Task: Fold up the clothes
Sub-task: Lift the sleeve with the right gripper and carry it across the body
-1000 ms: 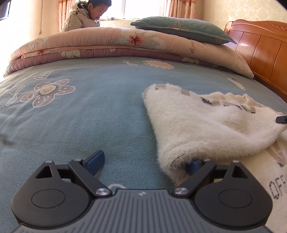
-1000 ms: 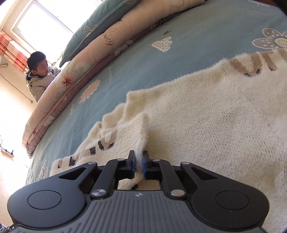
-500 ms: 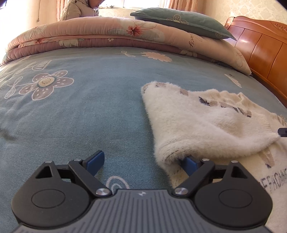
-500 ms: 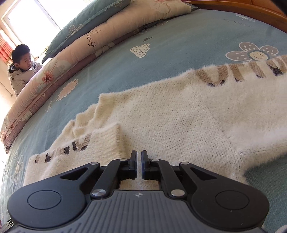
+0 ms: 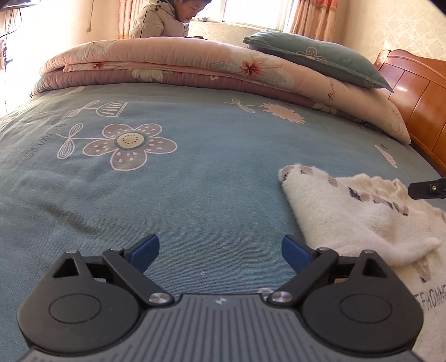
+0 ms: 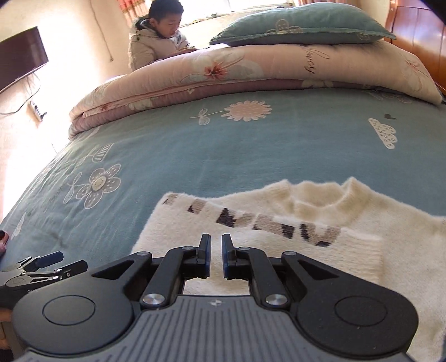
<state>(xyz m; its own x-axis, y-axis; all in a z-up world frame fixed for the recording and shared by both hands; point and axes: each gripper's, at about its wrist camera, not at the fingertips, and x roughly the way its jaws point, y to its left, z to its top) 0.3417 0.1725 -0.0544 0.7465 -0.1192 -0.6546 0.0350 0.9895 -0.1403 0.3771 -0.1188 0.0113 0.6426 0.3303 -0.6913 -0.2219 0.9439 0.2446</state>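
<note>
Folding sweater (image 6: 320,242) on bed (image 5: 195,178): left sleeve lay folded across chest. Left gripper (image 5: 220,250) hung near-left of sweater, fingers released, empty. Right gripper (image 6: 216,250) hovered over sweater, fingers clenched, holding nothing. Next likely: grasp right sleeve, fold inward.

On my bed (image 6: 251,144): one cream sweater (image 6: 306,236); one folded quilt (image 6: 251,75); one pillow (image 6: 301,25); one person (image 6: 156,41) beyond; one wall screen (image 6: 19,58); my two grippers, left (image 5: 220,250) and right (image 6: 216,250).
</note>
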